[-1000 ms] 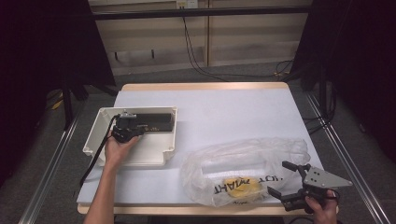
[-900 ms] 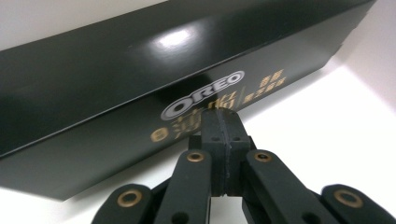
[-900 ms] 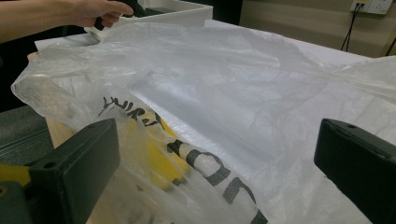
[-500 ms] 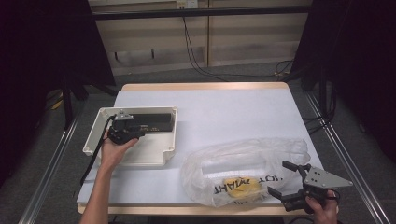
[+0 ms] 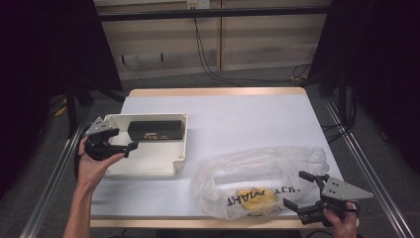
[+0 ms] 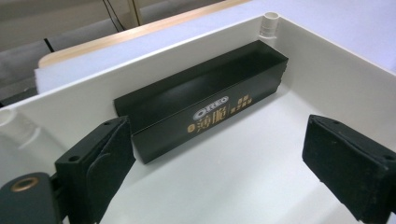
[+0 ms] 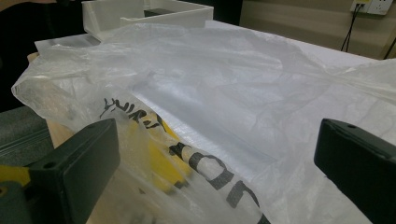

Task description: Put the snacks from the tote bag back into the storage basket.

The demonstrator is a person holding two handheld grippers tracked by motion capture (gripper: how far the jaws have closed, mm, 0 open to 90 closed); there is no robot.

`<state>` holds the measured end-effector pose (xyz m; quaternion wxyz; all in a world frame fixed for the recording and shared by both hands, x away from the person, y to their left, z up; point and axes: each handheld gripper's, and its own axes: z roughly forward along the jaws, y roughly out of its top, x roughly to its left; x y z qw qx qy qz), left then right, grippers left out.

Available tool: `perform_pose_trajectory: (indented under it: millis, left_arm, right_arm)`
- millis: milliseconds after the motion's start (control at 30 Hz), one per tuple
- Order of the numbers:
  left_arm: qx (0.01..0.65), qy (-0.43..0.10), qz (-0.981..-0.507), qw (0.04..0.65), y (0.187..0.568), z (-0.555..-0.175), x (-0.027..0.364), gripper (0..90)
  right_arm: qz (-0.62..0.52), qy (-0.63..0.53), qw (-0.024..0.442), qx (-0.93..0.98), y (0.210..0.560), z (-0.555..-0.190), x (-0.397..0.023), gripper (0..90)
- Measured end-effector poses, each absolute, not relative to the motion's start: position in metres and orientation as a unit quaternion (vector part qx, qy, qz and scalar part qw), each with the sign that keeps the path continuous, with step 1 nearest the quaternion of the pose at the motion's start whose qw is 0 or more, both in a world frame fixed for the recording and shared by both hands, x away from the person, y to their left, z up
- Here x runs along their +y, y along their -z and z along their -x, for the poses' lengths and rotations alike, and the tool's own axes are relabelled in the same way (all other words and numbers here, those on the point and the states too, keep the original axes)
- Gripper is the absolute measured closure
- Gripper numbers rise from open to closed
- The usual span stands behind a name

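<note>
The left gripper (image 5: 130, 146) hangs over the near left part of the white plastic tray (image 5: 148, 166), its jaws having just been opening; they now stand wide apart with nothing between them. In the left gripper view the two black pads frame bare tray floor, and the black Oreo box (image 6: 205, 105) lies just beyond the fingertips, resting lengthwise against the tray's far wall (image 6: 154, 56) and clear of both pads. The box sits nearer the left pad than the right one, with one end close to the tray's far corner post. From the high view the same box (image 5: 154, 130) lies in the back half of the tray, ahead of the gripper's tips and apart from them.

The right gripper (image 5: 303, 191) sits at the near right edge of the table (image 5: 247, 114), held low by the person's hand (image 5: 339, 223). Its jaws are spread wide too, and the clear plastic bag (image 5: 262, 173) bulges up between and ahead of them. In the right gripper view the bag (image 7: 219, 93) fills the space between the pads, its crinkled film with black lettering and something yellow inside lying close to the left pad; I can't quite tell whether the film brushes that pad or only hangs in front of it, but the pads are not pressing on it. The bag lies on the table to the right of the tray, near it but apart.
</note>
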<state>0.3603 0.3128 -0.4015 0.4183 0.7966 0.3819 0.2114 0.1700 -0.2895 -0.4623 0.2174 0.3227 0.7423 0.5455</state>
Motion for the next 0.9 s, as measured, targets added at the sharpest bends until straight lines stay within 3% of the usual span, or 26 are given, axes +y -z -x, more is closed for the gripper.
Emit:
perform_pose_trajectory:
  millis: [333,500,700,900]
  left_arm:
    - [0.362,-0.245,-0.792,0.426,0.388,-0.334,0.334,2.5]
    - [0.337,-0.259,-0.805,0.414,0.388,-0.319,0.338,2.7]
    - [0.364,-0.266,-0.767,0.457,0.389,-0.313,0.369,2.4]
    - [0.338,-0.283,-0.777,0.45,0.391,-0.305,0.385,2.6]
  right_arm:
    - [-0.323,-0.545,0.214,0.744,0.462,-0.169,-0.291,0.0]
    - [-0.32,-0.544,0.215,0.745,0.462,-0.169,-0.291,0.0]
    - [-0.32,-0.544,0.216,0.746,0.462,-0.169,-0.291,0.0]
    - [-0.325,-0.543,0.217,0.743,0.462,-0.17,-0.291,0.0]
